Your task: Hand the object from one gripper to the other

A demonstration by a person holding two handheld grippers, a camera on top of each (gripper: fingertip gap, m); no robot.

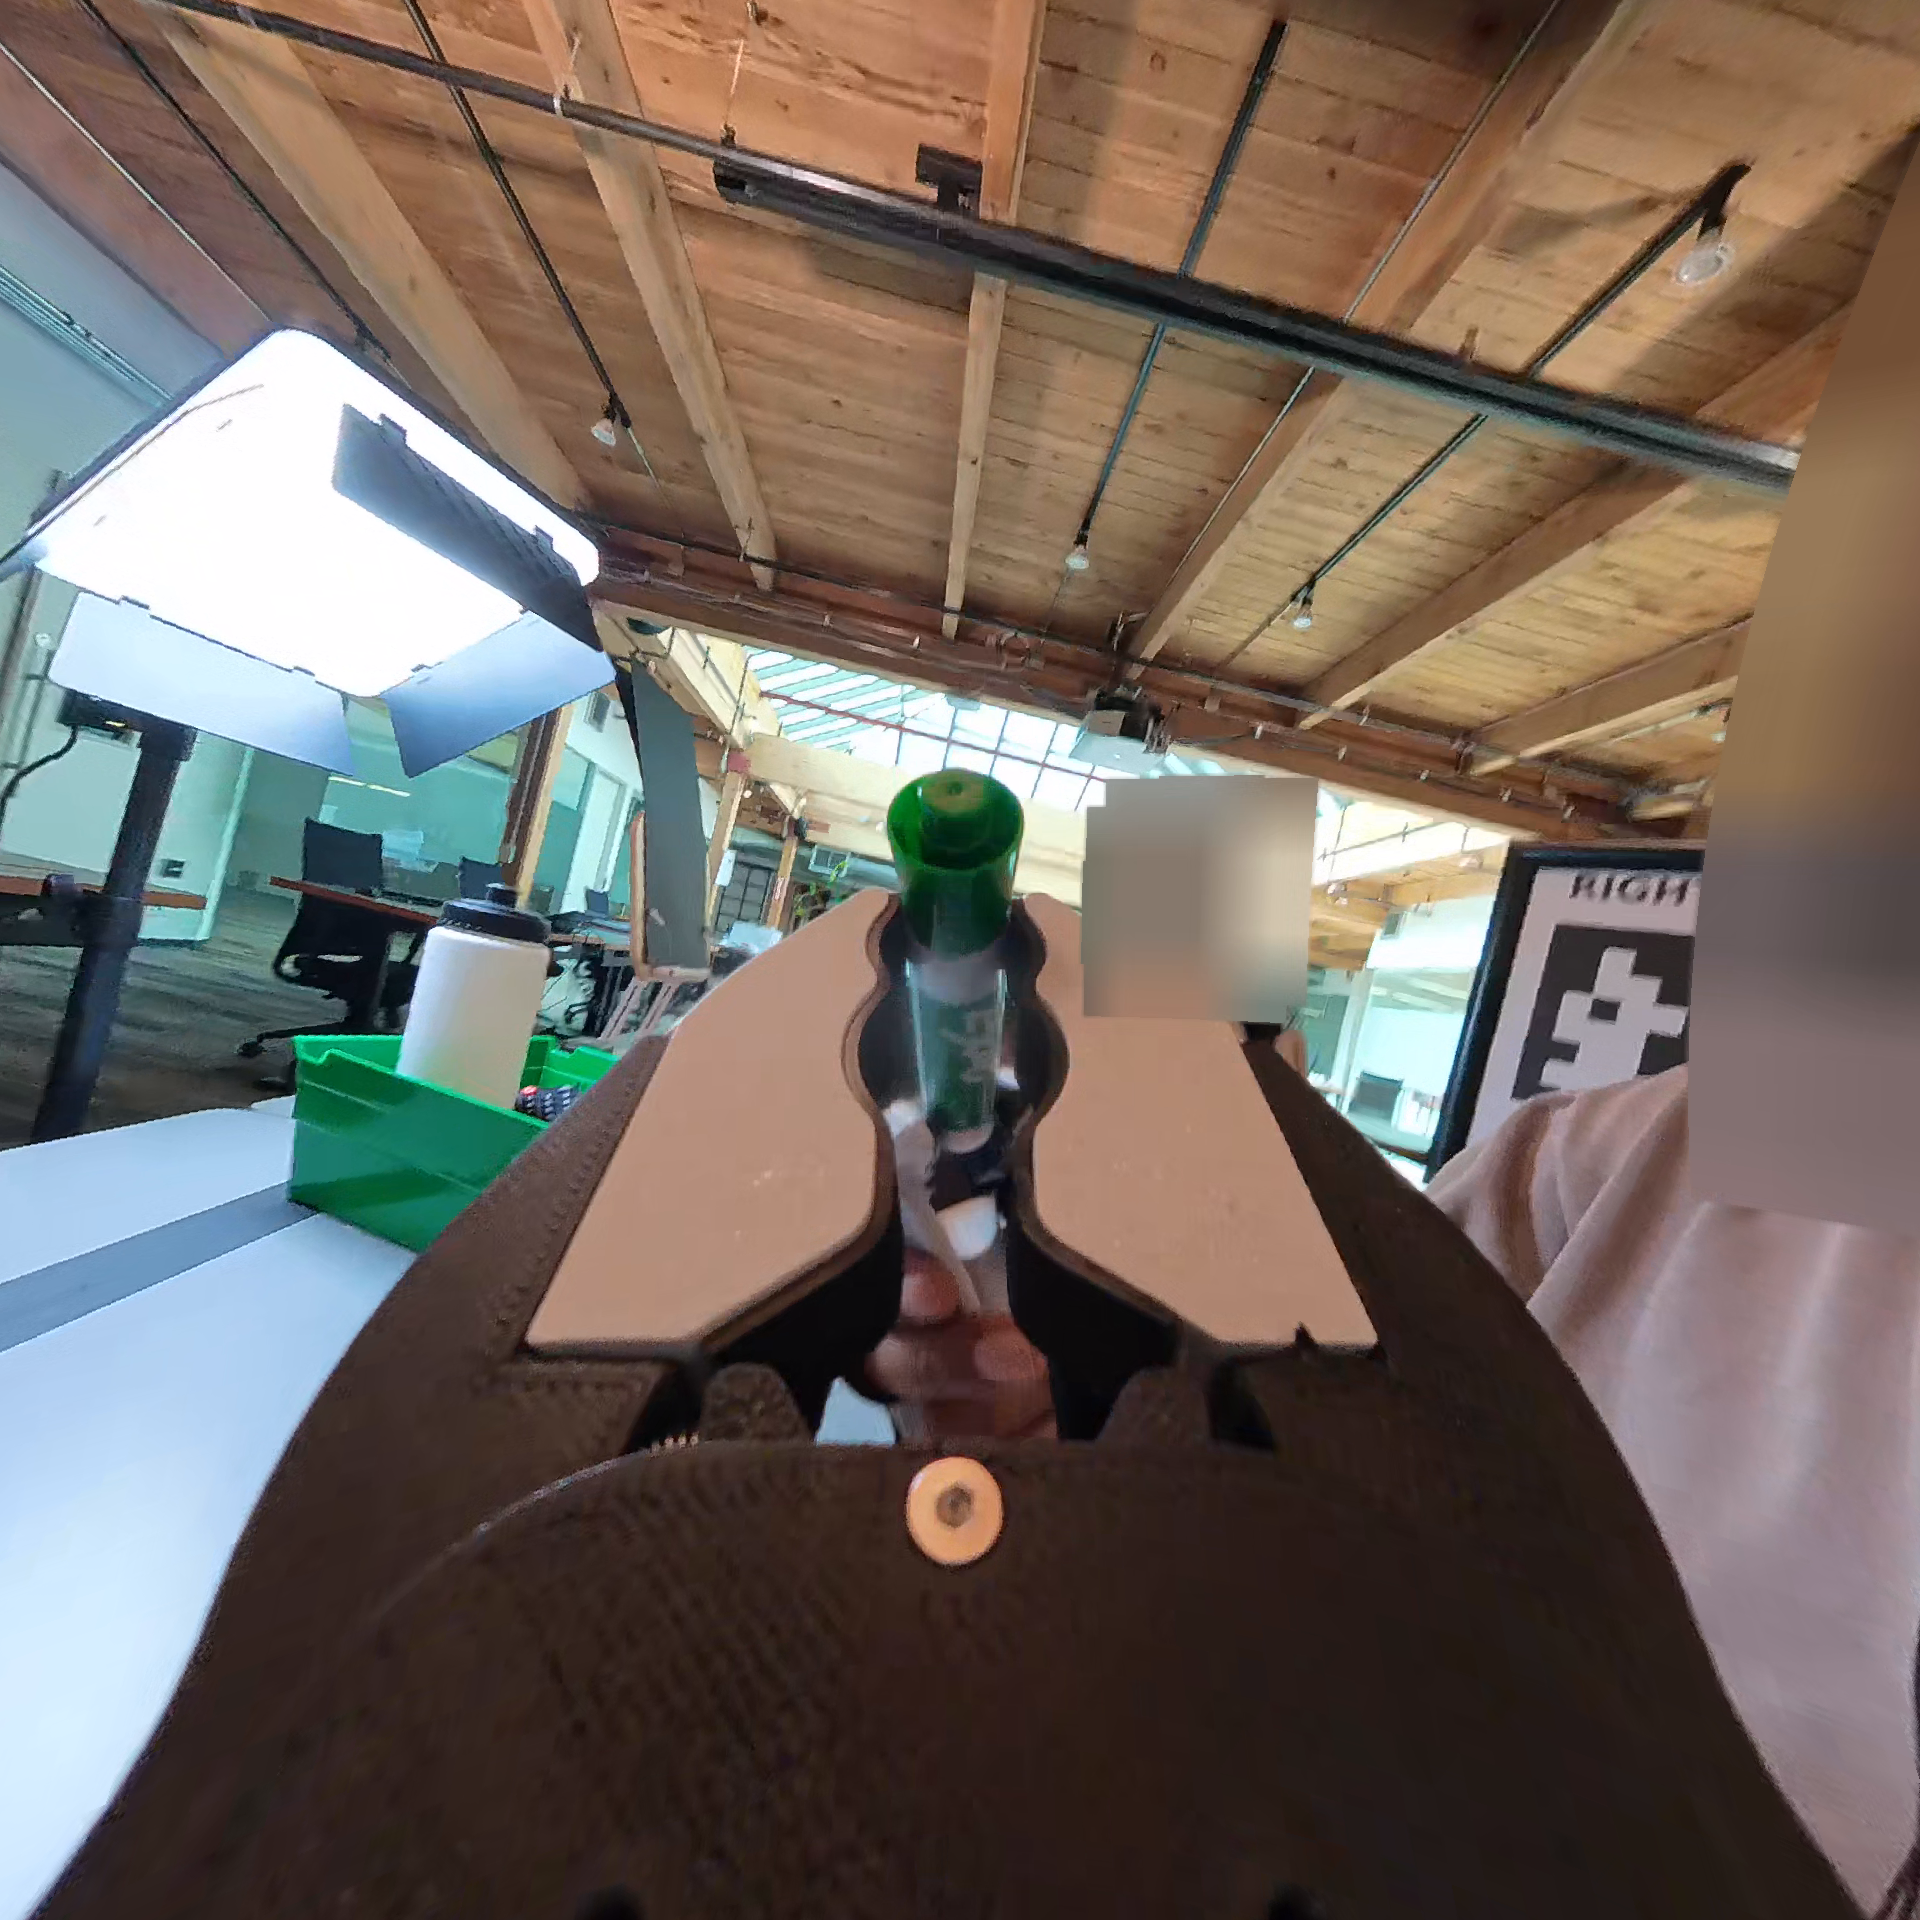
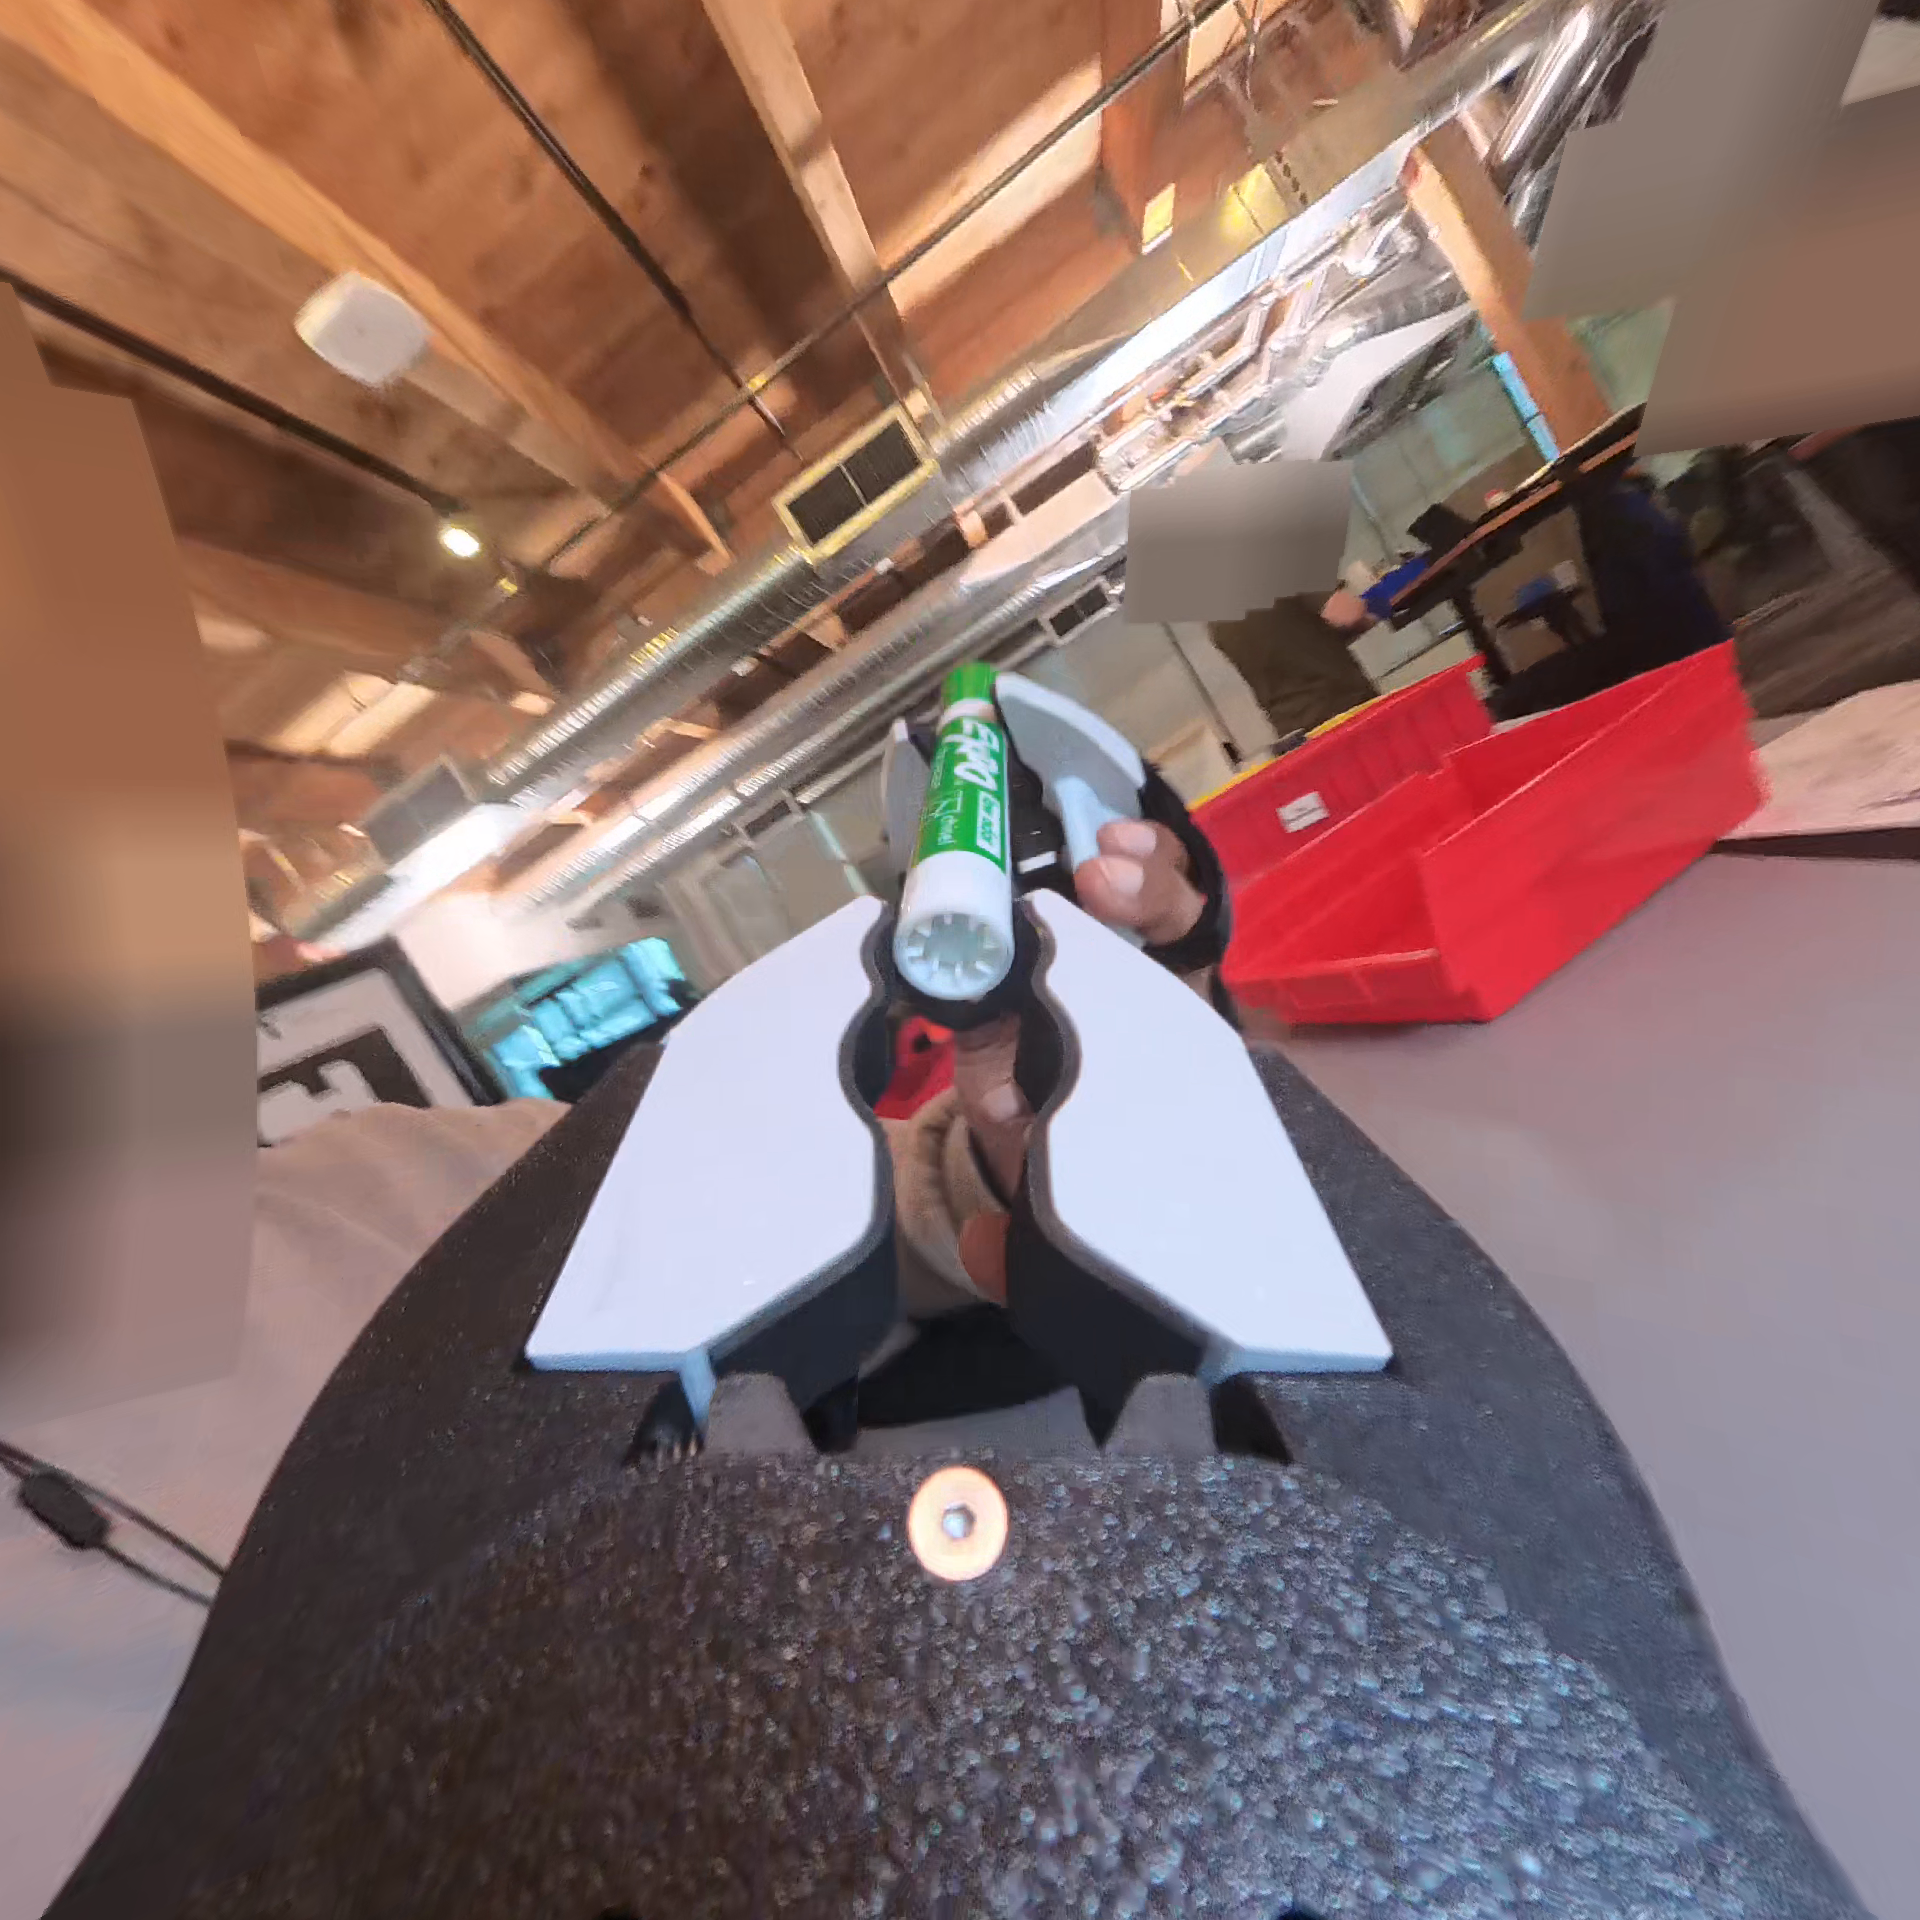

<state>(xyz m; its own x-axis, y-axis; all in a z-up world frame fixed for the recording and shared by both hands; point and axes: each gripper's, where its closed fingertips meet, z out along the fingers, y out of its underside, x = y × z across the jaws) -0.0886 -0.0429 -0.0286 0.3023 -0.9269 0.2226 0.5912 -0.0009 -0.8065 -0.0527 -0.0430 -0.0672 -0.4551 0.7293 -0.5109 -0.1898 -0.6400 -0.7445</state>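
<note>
A green-capped marker with a white barrel (image 2: 956, 800) is held up in the air between both grippers. In the left wrist view my left gripper (image 1: 954, 914) is shut on the marker (image 1: 954, 847) just below its green cap, which sticks out past the fingertips. In the right wrist view my right gripper (image 2: 954, 940) is closed around the marker's white butt end, which points at the camera. The left gripper's pale fingers (image 2: 1070, 743) show farther off there, on either side of the cap end, with a hand behind them.
A green bin (image 1: 395, 1143) and a white bottle (image 1: 473, 1008) stand on the white table (image 1: 156, 1351) to the left. Red bins (image 2: 1507, 831) sit on the grey table (image 2: 1558, 1143) to the right. A person's beige sleeve (image 1: 1714, 1403) is close by. My right fingertips sit around 6 cm from my left ones.
</note>
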